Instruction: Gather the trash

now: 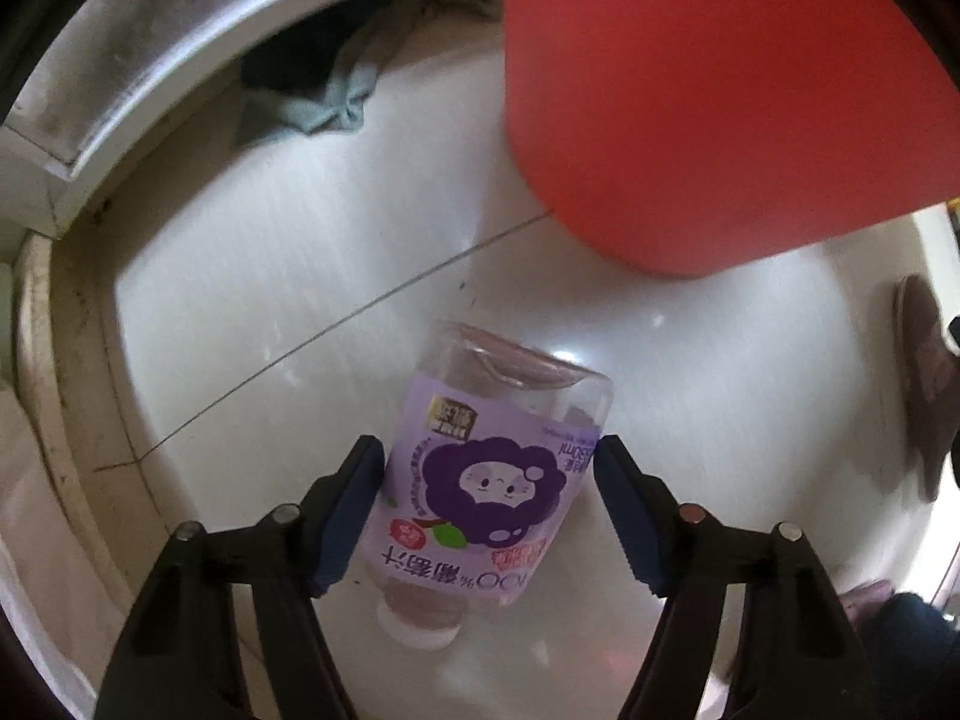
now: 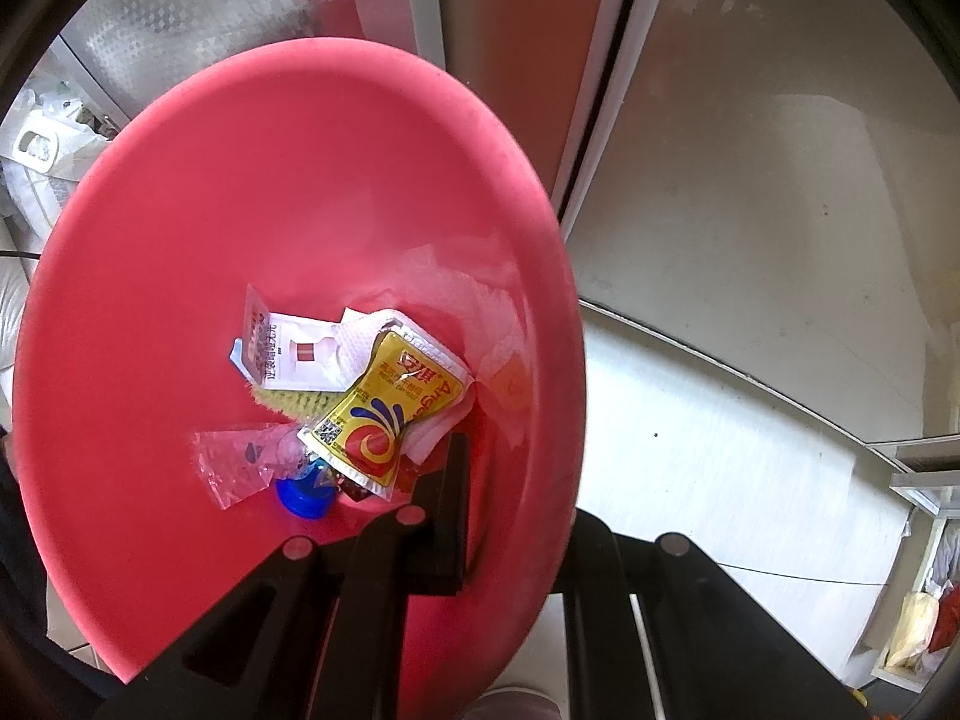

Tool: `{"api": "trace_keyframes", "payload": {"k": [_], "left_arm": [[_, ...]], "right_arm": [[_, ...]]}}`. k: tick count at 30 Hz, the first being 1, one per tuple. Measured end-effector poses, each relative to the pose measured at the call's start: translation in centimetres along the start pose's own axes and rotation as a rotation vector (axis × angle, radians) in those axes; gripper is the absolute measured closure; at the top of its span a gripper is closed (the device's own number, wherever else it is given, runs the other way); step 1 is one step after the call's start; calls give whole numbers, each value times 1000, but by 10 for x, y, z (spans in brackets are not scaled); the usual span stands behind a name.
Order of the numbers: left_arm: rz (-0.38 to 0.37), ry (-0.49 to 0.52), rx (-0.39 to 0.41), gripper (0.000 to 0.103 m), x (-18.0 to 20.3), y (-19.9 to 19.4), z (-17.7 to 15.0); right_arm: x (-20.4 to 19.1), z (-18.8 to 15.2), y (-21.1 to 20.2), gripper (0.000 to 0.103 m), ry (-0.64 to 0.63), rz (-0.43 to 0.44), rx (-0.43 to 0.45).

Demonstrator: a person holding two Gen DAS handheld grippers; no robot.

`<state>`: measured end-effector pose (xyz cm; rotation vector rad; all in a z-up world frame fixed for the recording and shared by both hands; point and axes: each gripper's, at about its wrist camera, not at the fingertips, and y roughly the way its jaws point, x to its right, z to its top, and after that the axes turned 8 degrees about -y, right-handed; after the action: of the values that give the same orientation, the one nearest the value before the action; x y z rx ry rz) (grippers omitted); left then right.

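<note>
We see the left gripper (image 1: 489,516) pointing straight down over a pale tiled floor (image 1: 288,276), jaws parted wide, with a clear juice bottle (image 1: 486,480) lying on its side between them. The blue pads (image 1: 351,516) stand just beside the purple label on either side; we cannot tell whether either pad touches. The bottle's white cap (image 1: 420,630) lies toward the camera, its base away.

Open floor runs on all sides of the bottle. The nearest edges are a red bucket (image 1: 690,108) up and to the right, well clear of the bottle, and a metal door frame (image 1: 138,78) curving along the upper left, with a grey-green cloth (image 1: 336,102) at its foot.

The right gripper (image 2: 510,510) is shut on the red bucket's rim, one finger (image 2: 447,516) inside the wall and the other outside. Inside lie a yellow sachet (image 2: 390,408), a white packet (image 2: 294,354), crumpled tissue (image 2: 468,312), clear film (image 2: 234,462) and a blue cap (image 2: 303,495) (all settled at the bottom).
</note>
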<state>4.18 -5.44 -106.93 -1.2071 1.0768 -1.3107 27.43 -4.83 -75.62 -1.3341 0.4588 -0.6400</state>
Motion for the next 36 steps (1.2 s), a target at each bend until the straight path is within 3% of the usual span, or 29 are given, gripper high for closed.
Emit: {"api": "trace_keyframes", "payload": {"k": [5, 6, 7, 14, 20, 23, 25, 28, 31, 36], "left_arm": [[22, -44, 63, 39, -2, -40, -2], [36, -57, 77, 86, -4, -50, -2], [40, -102, 63, 97, -11, -60, 0], [72, -173, 119, 102, -28, -127, -2], [36, -205, 186, 102, -22, -179, 15], [27, -301, 203, 96, -37, -179, 32], [17, -367, 202, 61, -45, -166, 42], [-6, -434, 189, 44, -57, -139, 57], [4, -489, 166, 31, -68, -113, 66], [4, -607, 111, 26, -77, -74, 61]], "right_arm": [[1, 2, 5, 95, 2, -1, -3], [2, 2, 5, 95, 9, 2, -5], [3, 3, 6, 95, 17, 5, -7], [5, 2, 8, 94, 40, 18, -5], [4, 3, 11, 94, 57, 40, -11], [4, 3, 11, 94, 58, 42, -10], [4, 4, 14, 94, 62, 45, -12], [3, 4, 16, 94, 53, 42, -9], [4, 2, 17, 94, 51, 50, -6], [7, 1, 10, 93, 52, 54, -2]]}}
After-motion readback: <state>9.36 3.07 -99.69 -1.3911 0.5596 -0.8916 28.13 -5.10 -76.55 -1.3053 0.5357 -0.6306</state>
